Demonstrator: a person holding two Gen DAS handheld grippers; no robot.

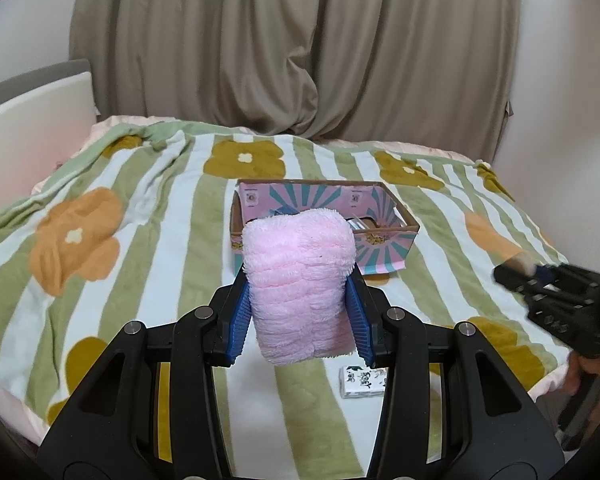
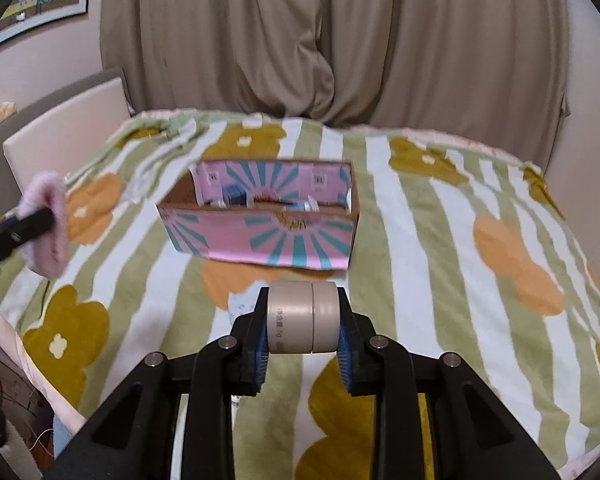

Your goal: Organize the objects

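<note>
My left gripper (image 1: 300,280) is shut on a folded fluffy pink towel (image 1: 300,280), held above the bed just in front of an open pink-and-teal cardboard box (image 1: 384,246). My right gripper (image 2: 303,318) is shut on a beige tape roll (image 2: 303,318), held above the blanket in front of the same box (image 2: 260,242). The box holds several small items, partly hidden. In the right wrist view the pink towel (image 2: 48,224) and left gripper show at the far left. In the left wrist view the right gripper (image 1: 540,276) shows at the right edge.
The bed is covered by a green-striped flower blanket (image 1: 100,240). A small printed white packet (image 1: 364,382) lies on it below my left gripper. A white headboard panel (image 1: 32,136) stands at left and beige curtains (image 1: 292,48) hang behind the bed.
</note>
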